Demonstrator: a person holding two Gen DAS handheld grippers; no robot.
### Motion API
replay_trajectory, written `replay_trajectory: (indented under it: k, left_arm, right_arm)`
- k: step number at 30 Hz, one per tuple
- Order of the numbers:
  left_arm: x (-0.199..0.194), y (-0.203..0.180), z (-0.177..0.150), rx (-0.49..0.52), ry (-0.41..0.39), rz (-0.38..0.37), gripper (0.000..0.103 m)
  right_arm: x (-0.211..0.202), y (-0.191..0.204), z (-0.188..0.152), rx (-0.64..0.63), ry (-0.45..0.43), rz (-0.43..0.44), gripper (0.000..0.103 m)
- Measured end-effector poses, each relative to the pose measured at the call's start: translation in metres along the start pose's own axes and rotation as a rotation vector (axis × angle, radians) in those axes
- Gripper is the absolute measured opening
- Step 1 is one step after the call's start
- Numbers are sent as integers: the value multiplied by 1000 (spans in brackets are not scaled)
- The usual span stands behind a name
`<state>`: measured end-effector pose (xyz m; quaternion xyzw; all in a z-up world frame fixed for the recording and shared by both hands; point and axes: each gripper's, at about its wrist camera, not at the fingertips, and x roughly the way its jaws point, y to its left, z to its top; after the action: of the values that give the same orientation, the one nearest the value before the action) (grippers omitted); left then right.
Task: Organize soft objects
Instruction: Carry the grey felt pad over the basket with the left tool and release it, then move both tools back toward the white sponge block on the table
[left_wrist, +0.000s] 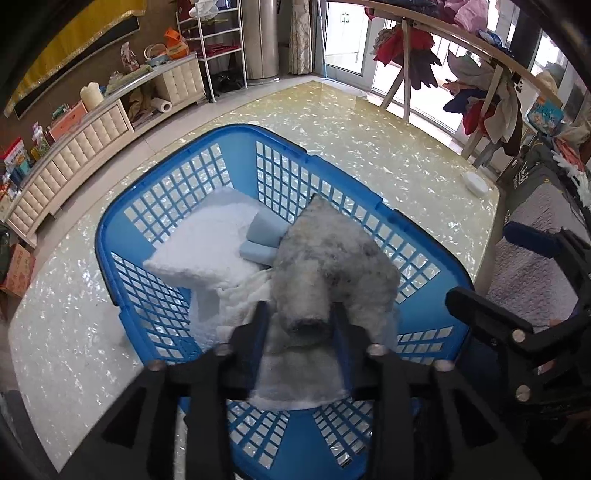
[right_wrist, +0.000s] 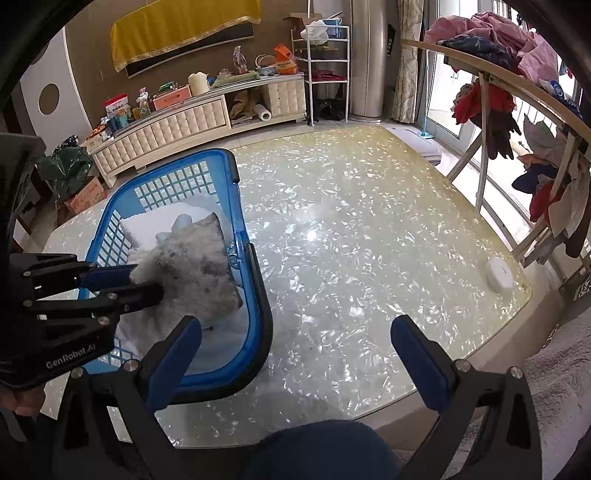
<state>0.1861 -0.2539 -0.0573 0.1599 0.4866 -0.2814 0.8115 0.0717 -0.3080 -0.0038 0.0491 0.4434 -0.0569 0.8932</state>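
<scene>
Pillow (left_wrist: 332, 258), grey and fluffy, lies in the blue basket (left_wrist: 118, 218), low and centre in the left wrist view. Its near corner sits between the left gripper's (left_wrist: 301, 321) dark fingers (left_wrist: 260, 325), which stand a little apart; whether the pads press on the fur I cannot tell. Under that corner a white cloth (left_wrist: 295, 384) spreads toward the basket's near wall. Beyond, to the left in the frame, a white cushion (left_wrist: 207, 243) rests against the far left wall, and two pale blue rolls (left_wrist: 264, 236) lie between it and the pillow, touching both.

In the right wrist view the right gripper (right_wrist: 295, 354) fills the bottom of the frame, its blue-padded fingers (right_wrist: 417, 354) spread wide with nothing between them, over the glossy table (right_wrist: 351, 240). The left finger overlaps the basket's near rim in the picture. The basket stands at centre left, with the left gripper coming in from the left edge onto the pillow. A small white disc (right_wrist: 499, 275) lies near the table's right edge, well apart from the basket.

Farther off, a low cream cabinet (right_wrist: 184, 122) runs along the wall at upper left, cluttered on top. A wooden rack (right_wrist: 517, 81) hung with clothes curves across the upper right.
</scene>
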Motion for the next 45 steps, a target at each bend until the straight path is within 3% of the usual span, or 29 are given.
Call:
replay_trajectory:
  k: [1,9,14,18,24,29,32,45]
  left_arm:
    - [-1,0,0,1,-3,2,56]
    - [-14,8,-6,11,-40,19,79]
    - [-26,8,-8,32,-55,13,82]
    - [-36,12,-13,42,-72,30,93]
    - [-53,32,-25,2,-82,22,94]
    - [-73,51,-42,-23,-122,60,94]
    - [-83,67,-55,-49,-137,58,103]
    - [-113,127,-113,-163,-155,84,103]
  right_arm:
    - [-1,0,0,-1,-1,-2,103]
    - [-8,1,0,-7,-3,-23,103]
    - [-15,7,0,-18,-14,-33,103]
    - [-21,14,0,-33,-24,-45,103]
    - [-28,28,1,-57,-37,-54,103]
    - [-32,43,1,-95,-47,-62,103]
    - [-33,56,1,-124,-51,-55,103]
    - [-25,129,-1,-273,-50,-12,103]
